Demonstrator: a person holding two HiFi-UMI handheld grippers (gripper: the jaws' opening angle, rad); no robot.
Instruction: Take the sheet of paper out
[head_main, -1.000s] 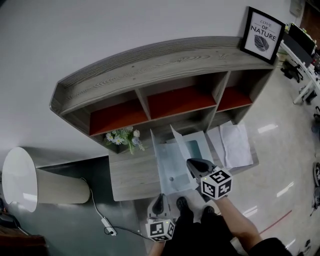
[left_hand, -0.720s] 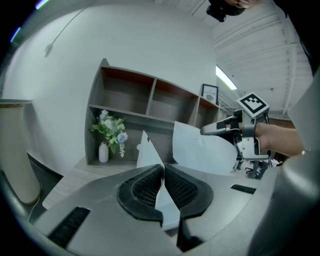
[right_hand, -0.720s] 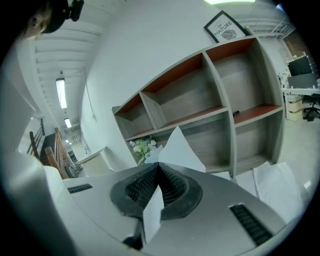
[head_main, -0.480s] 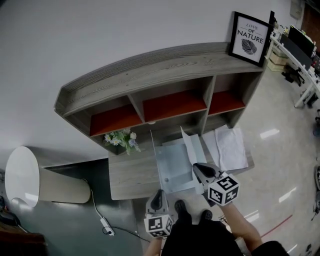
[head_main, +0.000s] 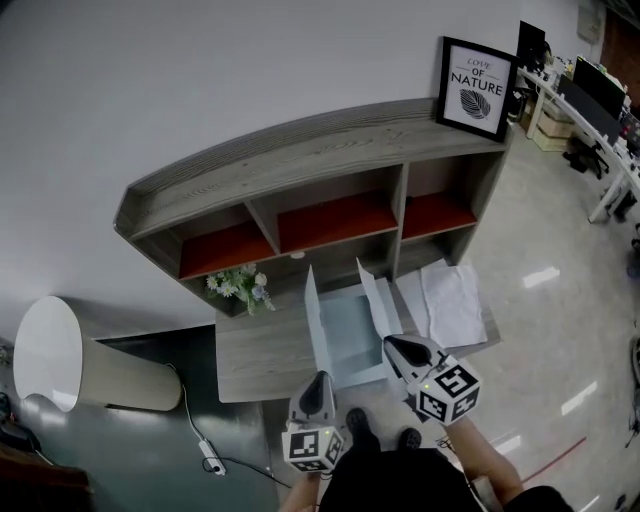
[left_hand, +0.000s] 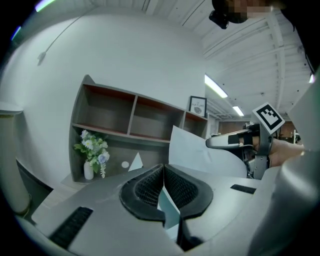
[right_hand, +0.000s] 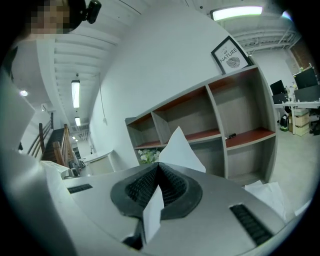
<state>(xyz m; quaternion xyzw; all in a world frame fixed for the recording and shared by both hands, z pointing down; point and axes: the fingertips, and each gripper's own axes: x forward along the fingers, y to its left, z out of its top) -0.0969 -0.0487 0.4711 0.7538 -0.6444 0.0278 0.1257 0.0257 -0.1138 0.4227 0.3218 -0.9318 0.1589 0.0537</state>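
Note:
A pale blue plastic sleeve with white paper hangs in a U shape between my two grippers, above the front of the desk. Its two sides stand up like flaps. My left gripper is shut on a thin pale blue edge that shows between its pads. My right gripper is shut on a white sheet of paper, which pokes out both ahead of and behind its jaws. In the left gripper view the white sheet runs across to the right gripper.
A grey shelf unit with red-backed compartments stands behind the desk. A flower vase sits at its left, and a framed picture is on top at the right. Loose white papers lie at the desk's right. A white bin and a cable are on the floor.
Both grippers have risen and drawn back toward the person. The sleeve has lifted off the desk, and its sides have folded up into steep flaps.

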